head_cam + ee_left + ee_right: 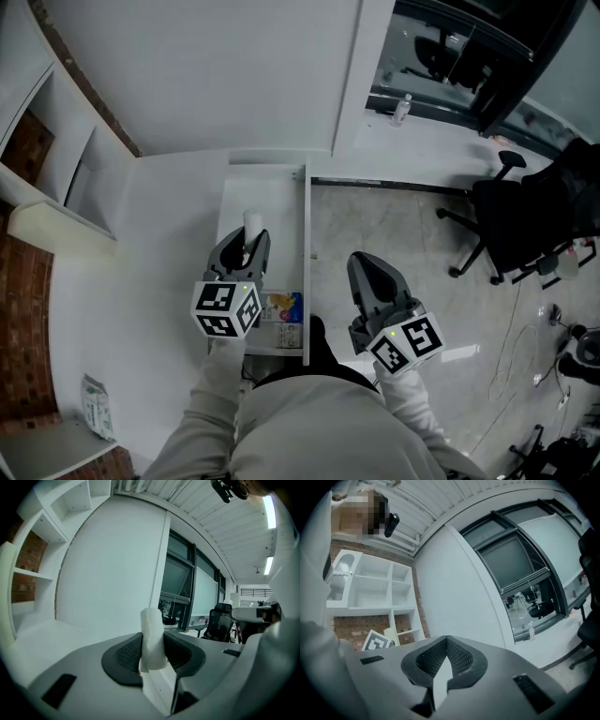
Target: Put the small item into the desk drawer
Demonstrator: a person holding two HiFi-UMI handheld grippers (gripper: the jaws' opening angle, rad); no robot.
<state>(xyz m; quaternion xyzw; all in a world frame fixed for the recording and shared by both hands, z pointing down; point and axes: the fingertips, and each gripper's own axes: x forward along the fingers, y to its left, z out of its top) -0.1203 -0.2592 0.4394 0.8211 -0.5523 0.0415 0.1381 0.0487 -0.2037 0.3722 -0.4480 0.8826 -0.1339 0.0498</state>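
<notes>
White desk (pixel 169 281) and its open drawer (pixel 272 197) are seen from above; the carrying step is judged in hand, so lowering and release into the drawer are called for next. The right gripper (pixel 362 264) is closed and empty. The left gripper (pixel 247 239) is clamped, jaws partly apart, on the small item (pixel 252 222) above the drawer, its long axis upright.

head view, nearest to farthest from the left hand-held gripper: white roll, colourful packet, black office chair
1. white roll, held in the left hand-held gripper
2. colourful packet, in the drawer beside it
3. black office chair, far right
</notes>
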